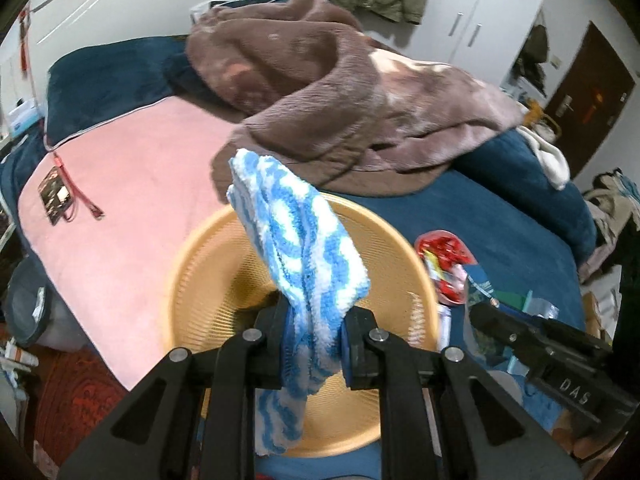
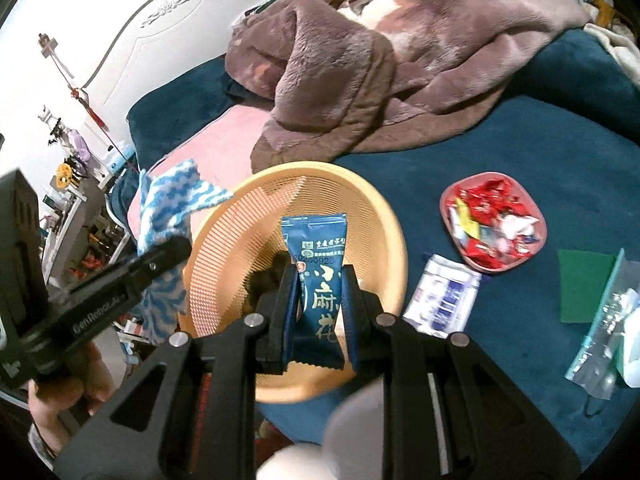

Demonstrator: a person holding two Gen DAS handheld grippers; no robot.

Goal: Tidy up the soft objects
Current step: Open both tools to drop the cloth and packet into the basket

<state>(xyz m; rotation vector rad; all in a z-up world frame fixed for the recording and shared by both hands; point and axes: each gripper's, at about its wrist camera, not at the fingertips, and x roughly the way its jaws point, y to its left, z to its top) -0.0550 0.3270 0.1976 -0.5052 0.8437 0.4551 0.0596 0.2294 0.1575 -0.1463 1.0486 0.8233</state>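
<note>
My left gripper [image 1: 314, 344] is shut on a blue and white fluffy cloth [image 1: 304, 248], which sticks up over the round yellow basket [image 1: 192, 264] on the bed. The same cloth [image 2: 172, 208] hangs at the basket's left edge in the right wrist view, under the left gripper's black body [image 2: 120, 284]. My right gripper [image 2: 320, 312] is shut on a dark blue snack packet [image 2: 318, 280] held upright above the yellow basket [image 2: 384, 216]. Something dark lies at the basket's bottom, mostly hidden behind the packet.
A brown fleece blanket [image 1: 340, 92] is heaped at the back of the bed on a dark blue cover [image 2: 540, 160] and pink sheet [image 1: 132, 184]. Right of the basket lie a pink tray of red sweets [image 2: 494, 222], a white and blue packet [image 2: 444, 296], a green pad [image 2: 584, 286] and a clear bag [image 2: 604, 344].
</note>
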